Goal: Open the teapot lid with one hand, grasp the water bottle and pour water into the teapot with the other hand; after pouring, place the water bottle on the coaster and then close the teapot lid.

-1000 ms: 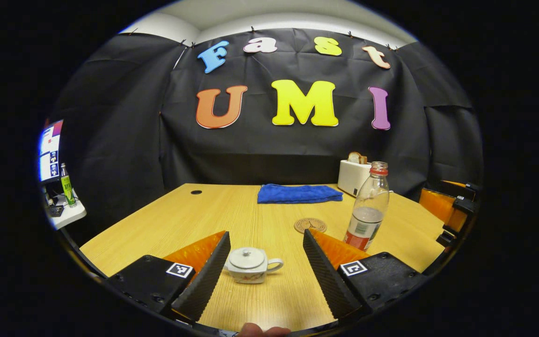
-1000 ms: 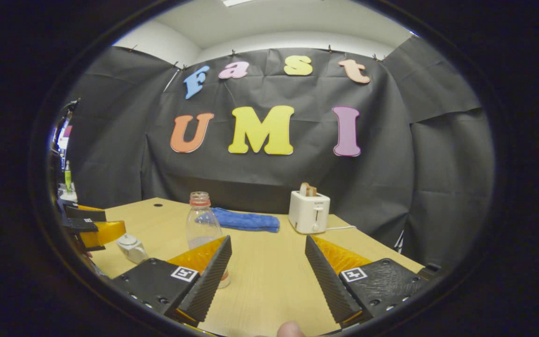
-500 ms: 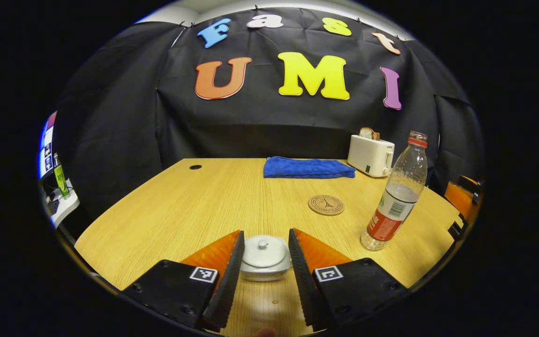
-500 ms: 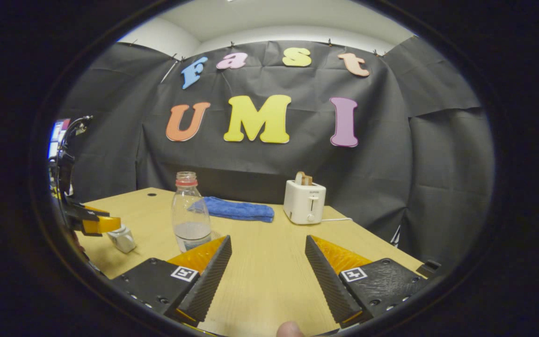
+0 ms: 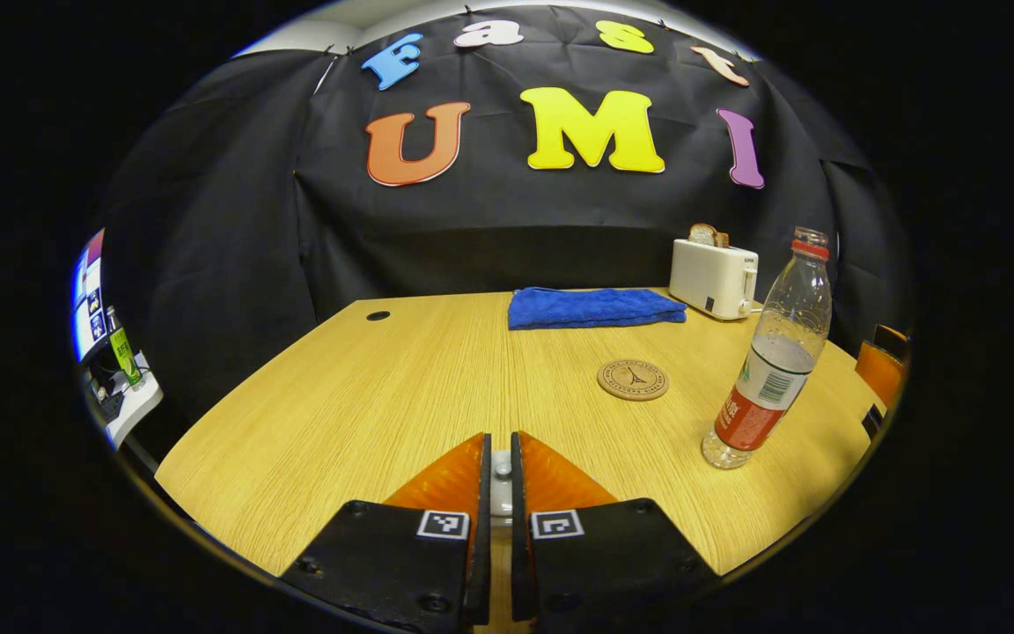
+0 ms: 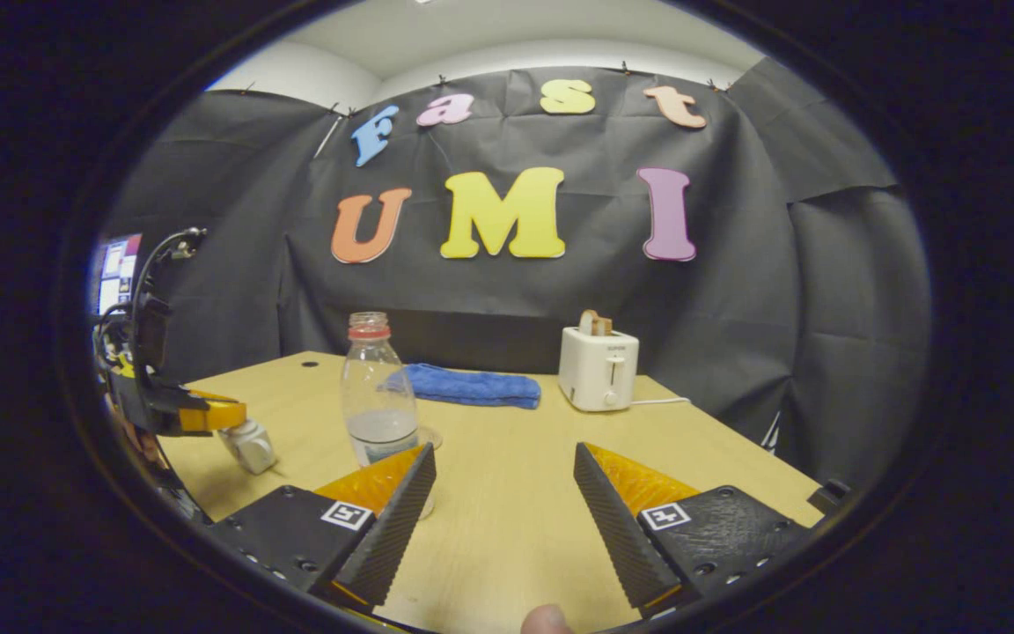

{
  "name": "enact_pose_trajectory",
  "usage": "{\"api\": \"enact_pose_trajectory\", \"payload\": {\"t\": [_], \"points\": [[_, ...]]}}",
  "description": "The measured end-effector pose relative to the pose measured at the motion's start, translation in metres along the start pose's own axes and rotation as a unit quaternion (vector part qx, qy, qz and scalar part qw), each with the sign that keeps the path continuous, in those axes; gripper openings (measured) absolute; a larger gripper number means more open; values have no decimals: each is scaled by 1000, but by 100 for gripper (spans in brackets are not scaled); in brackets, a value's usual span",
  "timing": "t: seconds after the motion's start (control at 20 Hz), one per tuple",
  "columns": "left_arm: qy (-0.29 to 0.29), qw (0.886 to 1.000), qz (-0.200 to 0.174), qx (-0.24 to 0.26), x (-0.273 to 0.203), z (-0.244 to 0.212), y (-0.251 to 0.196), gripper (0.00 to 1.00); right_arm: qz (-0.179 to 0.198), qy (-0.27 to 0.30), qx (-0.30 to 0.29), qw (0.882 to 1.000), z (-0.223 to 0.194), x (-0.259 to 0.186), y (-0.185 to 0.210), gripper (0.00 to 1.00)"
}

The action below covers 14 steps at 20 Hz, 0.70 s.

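Fingers of the left gripper [image 5: 500, 475] have closed onto the teapot lid knob [image 5: 501, 460] between them; lid lift follows. Right gripper [image 6: 504, 493] fingers stand apart beside the water bottle [image 6: 377, 392].

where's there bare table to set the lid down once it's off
The widest bare patch of the table is the left half, between the cable hole and the left hand-held gripper. Smaller gap: between the blue cloth and the coaster. The right side is crowded by the water bottle, the toaster and the right hand-held gripper.
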<state>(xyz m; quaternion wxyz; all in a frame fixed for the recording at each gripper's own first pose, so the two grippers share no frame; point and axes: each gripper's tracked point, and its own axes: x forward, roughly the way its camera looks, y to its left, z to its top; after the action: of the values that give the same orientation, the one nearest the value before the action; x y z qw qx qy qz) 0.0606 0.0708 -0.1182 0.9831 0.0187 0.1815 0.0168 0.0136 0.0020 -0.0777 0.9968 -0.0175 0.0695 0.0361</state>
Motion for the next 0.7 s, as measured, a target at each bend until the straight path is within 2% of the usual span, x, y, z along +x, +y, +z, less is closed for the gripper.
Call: {"api": "enact_pose_trajectory", "payload": {"t": [0.05, 0.15, 0.5, 0.7], "points": [[-1, 1000, 1, 0, 0, 0, 1, 7, 9, 0, 1, 1000, 0, -1, 4, 95], [-6, 1000, -1, 0, -1, 3, -1, 4, 25, -2, 5, 1000, 0, 0, 11, 95], [-49, 999, -2, -18, -24, 30, 2, 3, 104, 41, 31, 993, -25, 21, 55, 95], [-74, 997, -3, -38, -47, 45, 6, 3, 122, 59, 42, 990, -31, 45, 76, 96]]}}
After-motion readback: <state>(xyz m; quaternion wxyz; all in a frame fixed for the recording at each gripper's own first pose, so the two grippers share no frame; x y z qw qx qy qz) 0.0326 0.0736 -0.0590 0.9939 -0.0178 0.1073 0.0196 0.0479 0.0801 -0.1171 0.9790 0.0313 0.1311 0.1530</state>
